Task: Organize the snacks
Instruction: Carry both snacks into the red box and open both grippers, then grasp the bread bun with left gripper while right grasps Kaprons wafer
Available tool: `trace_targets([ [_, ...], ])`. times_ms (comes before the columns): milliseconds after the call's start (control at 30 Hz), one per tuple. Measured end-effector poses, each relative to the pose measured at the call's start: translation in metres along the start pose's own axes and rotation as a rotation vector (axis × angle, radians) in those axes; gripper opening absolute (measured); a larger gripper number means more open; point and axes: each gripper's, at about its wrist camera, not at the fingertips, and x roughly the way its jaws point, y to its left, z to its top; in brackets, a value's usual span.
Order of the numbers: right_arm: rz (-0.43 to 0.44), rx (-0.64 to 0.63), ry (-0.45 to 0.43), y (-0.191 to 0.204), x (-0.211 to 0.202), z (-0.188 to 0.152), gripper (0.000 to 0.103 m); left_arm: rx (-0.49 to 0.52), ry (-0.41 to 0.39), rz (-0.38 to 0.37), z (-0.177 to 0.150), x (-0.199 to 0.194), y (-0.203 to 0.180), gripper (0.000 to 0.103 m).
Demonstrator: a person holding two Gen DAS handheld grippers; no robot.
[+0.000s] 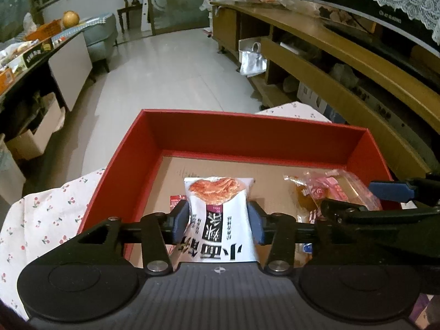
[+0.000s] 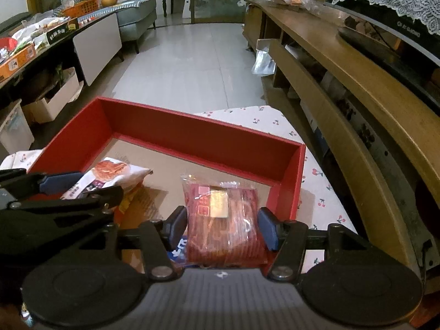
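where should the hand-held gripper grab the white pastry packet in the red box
Across its two long side edges at mid-length, coming from above and from the near end. The white pastry packet lies flat on the cardboard floor of the red box, long axis pointing away, narrow enough to fit between the pads. The left hand-held gripper already straddles it that way.

white snack packet [image 1: 220, 214]: lower end hidden behind gripper body
small red packet [image 1: 176, 200]: mostly hidden by left pad
blue wrapper [image 2: 180, 249]: just a corner shows, unreadable
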Motion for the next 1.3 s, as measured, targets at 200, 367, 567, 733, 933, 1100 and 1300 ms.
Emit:
trace_targets([
  [200,0.014,0.03,-0.032,-0.005,-0.007,0.004,0.083,-0.04,-0.013,-0.006,0.004,-0.008,0.009,0.067],
  [367,0.031,0.046,-0.053,-0.009,-0.015,0.006,0.089,-0.061,-0.022,-0.017,0.008,-0.017,0.014,0.069],
  [567,0.028,0.06,-0.069,-0.014,-0.026,0.008,0.089,-0.07,-0.042,-0.029,0.01,-0.033,0.018,0.075],
  [733,0.043,0.044,-0.075,-0.012,-0.039,0.001,0.089,-0.058,-0.036,-0.005,0.002,-0.045,0.024,0.075],
  [933,0.099,-0.016,-0.067,0.007,-0.065,-0.017,0.089,-0.078,-0.008,0.035,-0.024,-0.073,0.05,0.074],
  [1100,0.168,-0.066,-0.047,0.032,-0.082,-0.034,0.089,-0.14,0.031,0.057,-0.05,-0.096,0.074,0.075],
  [1300,0.241,-0.192,0.011,0.076,-0.085,-0.057,0.089,-0.217,0.105,0.112,-0.09,-0.114,0.103,0.075],
])
